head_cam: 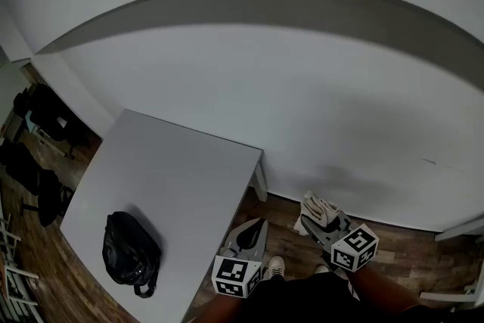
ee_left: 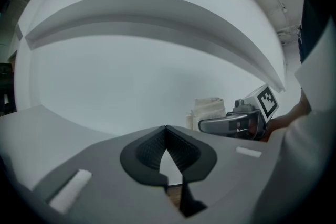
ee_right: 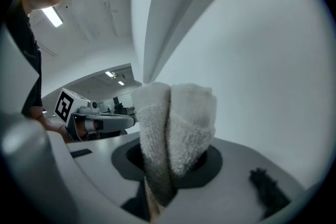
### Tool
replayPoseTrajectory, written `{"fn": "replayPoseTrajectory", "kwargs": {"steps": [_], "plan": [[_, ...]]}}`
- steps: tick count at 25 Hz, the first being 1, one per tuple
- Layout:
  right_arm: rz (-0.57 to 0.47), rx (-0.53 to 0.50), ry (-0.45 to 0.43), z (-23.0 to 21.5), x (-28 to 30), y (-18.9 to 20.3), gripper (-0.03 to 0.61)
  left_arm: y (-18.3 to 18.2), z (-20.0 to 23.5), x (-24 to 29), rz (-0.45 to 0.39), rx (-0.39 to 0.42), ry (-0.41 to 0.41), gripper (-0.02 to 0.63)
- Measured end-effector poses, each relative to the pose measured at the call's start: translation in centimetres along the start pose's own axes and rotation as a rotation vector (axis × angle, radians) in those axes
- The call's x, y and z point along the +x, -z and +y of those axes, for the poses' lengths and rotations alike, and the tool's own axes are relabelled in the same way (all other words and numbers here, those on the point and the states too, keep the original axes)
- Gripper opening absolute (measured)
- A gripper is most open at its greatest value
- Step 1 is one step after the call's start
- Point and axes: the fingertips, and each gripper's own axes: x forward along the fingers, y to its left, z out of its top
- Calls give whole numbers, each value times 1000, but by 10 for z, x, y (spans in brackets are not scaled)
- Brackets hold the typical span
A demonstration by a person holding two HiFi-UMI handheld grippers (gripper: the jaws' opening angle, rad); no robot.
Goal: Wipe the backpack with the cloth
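A folded, off-white terry cloth (ee_right: 176,128) is pinched between the jaws of the right gripper (head_cam: 325,222) and is held over the brown wooden floor (head_cam: 283,232), well apart from the desk. The jaws of the left gripper (ee_left: 166,136) are pressed together, with nothing between them. The black, soft fabric backpack (head_cam: 130,253) is lying untouched on the pale grey rectangular desk (head_cam: 174,163), near its closest corner. Wiping is judged not yet begun. As the backpack is not steadied, it could be shoved towards the desk edge by a firm stroke. The cloth could be dragged out of the jaws if it is snagged on straps or zips.
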Motion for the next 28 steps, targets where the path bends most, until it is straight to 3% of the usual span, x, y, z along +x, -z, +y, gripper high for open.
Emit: {"fn": "replayPoseTrajectory", "kwargs": {"steps": [11,28], "plan": [[78,-54,-231,35,7,12,101,16,-6,-43,-39,-85,-226,6],[100,-103,-375,39,-34,15,101,27,-57,-65,-86,-129,-387,6]]}}
